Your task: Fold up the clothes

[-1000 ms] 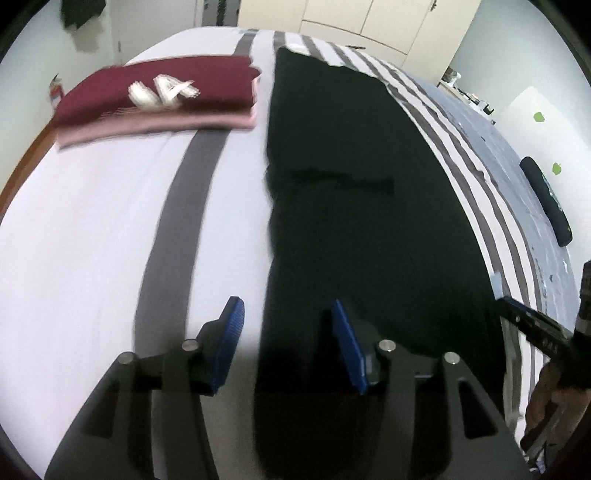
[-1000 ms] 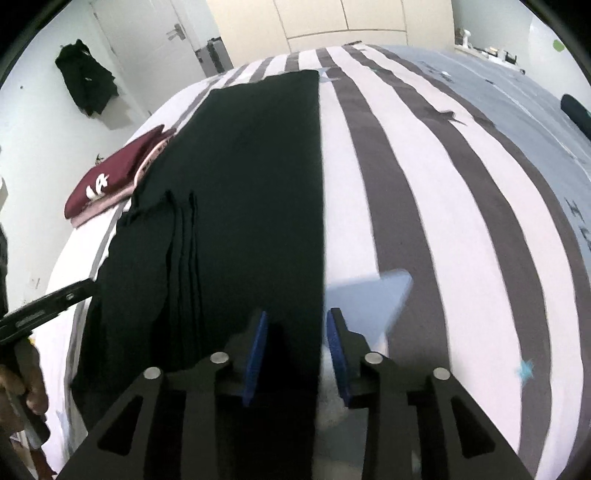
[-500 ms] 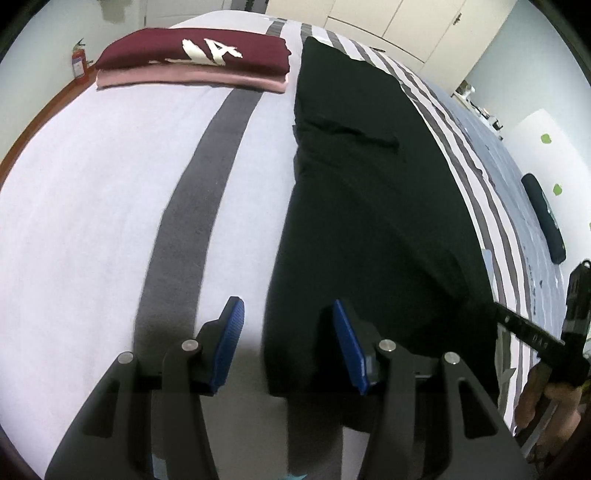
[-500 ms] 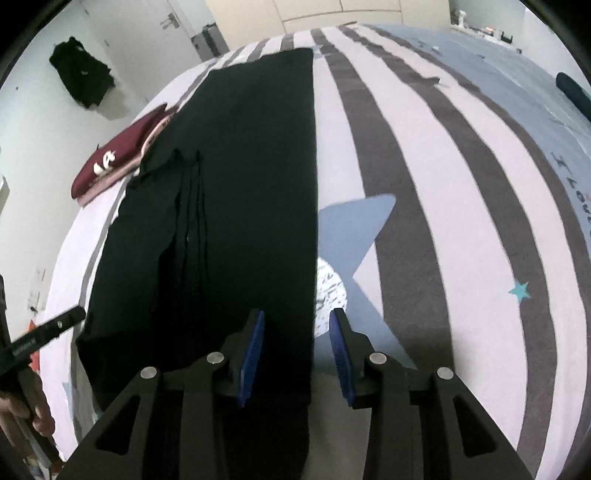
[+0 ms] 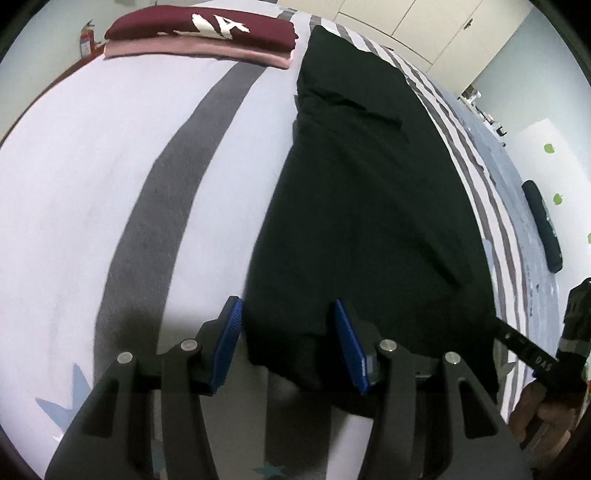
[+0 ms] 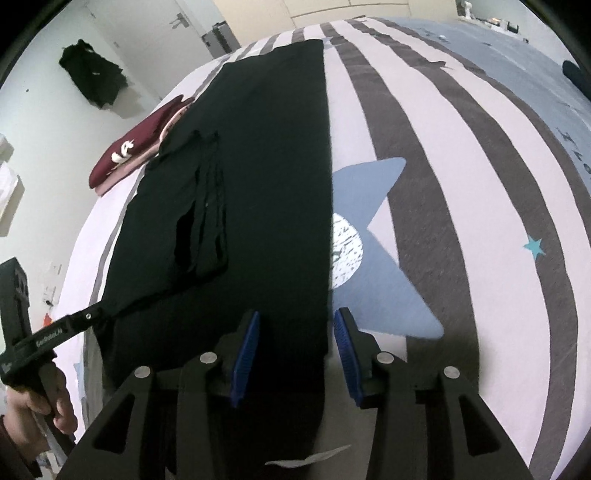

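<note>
A long black garment (image 5: 362, 192) lies folded into a strip along the striped bed (image 5: 74, 184). My left gripper (image 5: 285, 303) stands open over its near left corner, blue pads either side of the cloth without pressing it. My right gripper (image 6: 297, 314) straddles the near right edge of the black garment (image 6: 266, 177); its jaws are opening and the cloth lies loose between them. A folded sleeve shows on the garment's left half. Each view catches the other gripper's black finger at its edge.
A folded maroon top on a pink one (image 5: 199, 29) sits at the bed's far left, also the maroon stack (image 6: 125, 155). A dark bolster (image 5: 543, 225) lies far right. Dark clothes (image 6: 92, 74) hang on the wall by a door. A hand (image 6: 37, 406) grips the left tool.
Both grippers have drawn back toward the garment's near end and sunk a little; its near hem now lies between the jaws. The right jaws stand wider than before.
</note>
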Demonstrator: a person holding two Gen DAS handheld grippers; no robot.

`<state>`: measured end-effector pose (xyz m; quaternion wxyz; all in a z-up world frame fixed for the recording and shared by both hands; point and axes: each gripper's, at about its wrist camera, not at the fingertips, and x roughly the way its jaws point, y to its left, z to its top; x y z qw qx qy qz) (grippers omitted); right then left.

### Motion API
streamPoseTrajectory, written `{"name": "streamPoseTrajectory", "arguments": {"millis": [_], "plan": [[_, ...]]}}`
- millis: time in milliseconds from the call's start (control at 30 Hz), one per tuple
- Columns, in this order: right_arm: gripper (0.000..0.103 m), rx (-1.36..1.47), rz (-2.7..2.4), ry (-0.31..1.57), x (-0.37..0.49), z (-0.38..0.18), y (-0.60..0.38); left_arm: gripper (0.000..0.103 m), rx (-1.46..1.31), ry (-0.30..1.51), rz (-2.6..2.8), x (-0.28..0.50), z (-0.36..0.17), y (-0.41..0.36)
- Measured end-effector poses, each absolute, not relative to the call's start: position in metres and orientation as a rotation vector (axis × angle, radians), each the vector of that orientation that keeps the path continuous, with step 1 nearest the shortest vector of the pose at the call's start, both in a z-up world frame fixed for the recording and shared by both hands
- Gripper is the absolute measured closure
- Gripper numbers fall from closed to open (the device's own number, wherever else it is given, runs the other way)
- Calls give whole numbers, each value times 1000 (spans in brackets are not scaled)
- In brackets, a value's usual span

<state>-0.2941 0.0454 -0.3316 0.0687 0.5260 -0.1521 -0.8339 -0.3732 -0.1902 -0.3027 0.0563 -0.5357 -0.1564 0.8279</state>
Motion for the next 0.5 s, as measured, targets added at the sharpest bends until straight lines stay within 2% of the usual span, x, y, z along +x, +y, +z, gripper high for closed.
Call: {"name": "streamPoseTrajectory", "arguments": {"millis": [433,500], "plan": [[62,1587,-2527,-430,-292,-336,31,55,-1580,-336,2521,-371,-303,-187],[62,1586,-2531,-419,-292,-337,29,59,-1575,-311,2525,-374,-304,-182]]}}
